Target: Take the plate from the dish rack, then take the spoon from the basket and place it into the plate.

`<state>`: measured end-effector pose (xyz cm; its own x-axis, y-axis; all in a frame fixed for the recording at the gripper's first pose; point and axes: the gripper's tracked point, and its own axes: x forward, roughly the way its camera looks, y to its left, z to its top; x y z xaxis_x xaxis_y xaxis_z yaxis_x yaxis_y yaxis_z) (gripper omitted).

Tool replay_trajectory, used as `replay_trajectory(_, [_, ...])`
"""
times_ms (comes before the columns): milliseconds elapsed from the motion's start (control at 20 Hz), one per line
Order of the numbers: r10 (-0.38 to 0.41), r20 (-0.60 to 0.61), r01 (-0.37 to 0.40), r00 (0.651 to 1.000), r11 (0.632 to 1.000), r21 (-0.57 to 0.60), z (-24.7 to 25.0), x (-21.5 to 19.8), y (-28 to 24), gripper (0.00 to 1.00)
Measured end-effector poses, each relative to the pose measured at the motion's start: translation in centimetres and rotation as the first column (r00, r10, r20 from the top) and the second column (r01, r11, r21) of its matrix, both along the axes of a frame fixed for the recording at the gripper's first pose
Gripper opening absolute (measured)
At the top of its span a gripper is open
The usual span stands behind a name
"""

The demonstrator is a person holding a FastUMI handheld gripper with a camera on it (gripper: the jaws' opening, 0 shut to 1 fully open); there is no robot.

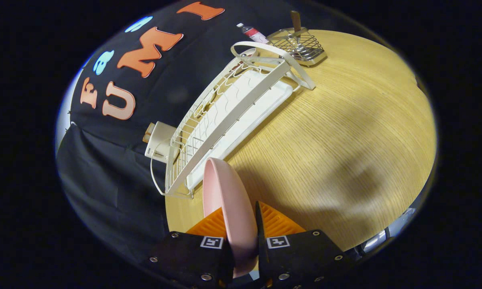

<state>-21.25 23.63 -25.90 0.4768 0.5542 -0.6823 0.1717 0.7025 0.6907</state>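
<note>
A pink plate [224, 200] stands on edge between my fingers, and my gripper [241, 218] is shut on its rim, holding it just off the near end of the white wire dish rack [224, 108]. The rack lies on its white drip tray [261, 110] on the wooden table [345, 132], with nothing seen in its slots. Far beyond the rack stands a metal wire basket [301, 46] with a brown-handled spoon [295, 20] sticking up out of it.
A white cup-like holder [160, 142] hangs on the rack's near end beside the booth's black wall. A small bottle [253, 33] lies behind the rack near the basket. The table's edge runs close on the right of my fingers.
</note>
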Motion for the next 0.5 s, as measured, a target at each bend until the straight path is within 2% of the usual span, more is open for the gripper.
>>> replay_trajectory(300, [-0.017, -0.059, 0.018, 0.998, 1.000, 0.022, -0.1, 0.2, -0.6, 0.28])
replay_trajectory(450, [-0.028, -0.055, 0.026, 0.998, 0.999, -0.028, -0.1, 0.4, -2.6, 0.44])
replay_trajectory(500, [-0.039, -0.051, 0.037, 0.998, 0.999, -0.035, -0.1, 0.7, -3.2, 0.60])
